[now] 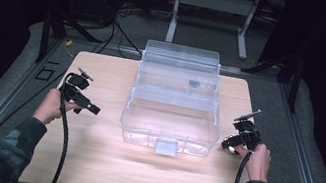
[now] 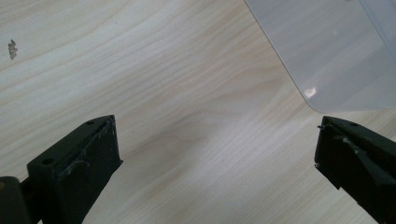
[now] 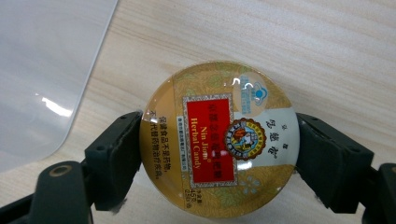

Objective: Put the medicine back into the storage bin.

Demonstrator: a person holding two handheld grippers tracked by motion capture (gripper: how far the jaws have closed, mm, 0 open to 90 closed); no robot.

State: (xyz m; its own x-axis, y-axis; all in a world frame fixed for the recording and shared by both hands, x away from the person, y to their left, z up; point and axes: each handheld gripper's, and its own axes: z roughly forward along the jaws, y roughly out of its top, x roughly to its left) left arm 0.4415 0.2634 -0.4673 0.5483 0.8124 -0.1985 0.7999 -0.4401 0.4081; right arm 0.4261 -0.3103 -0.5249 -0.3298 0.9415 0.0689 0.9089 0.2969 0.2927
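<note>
A clear plastic box (image 1: 170,123) sits mid-table (image 1: 103,157) between both grippers — the right gripper (image 3: 218,140) clamps a round candy tin (image 3: 218,139) just beside it, while the left gripper (image 2: 217,149) gapes wide, empty.

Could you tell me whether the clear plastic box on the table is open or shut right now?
Open: the clear plastic box has its lid swung up and back, and the front latch hangs free.
</note>
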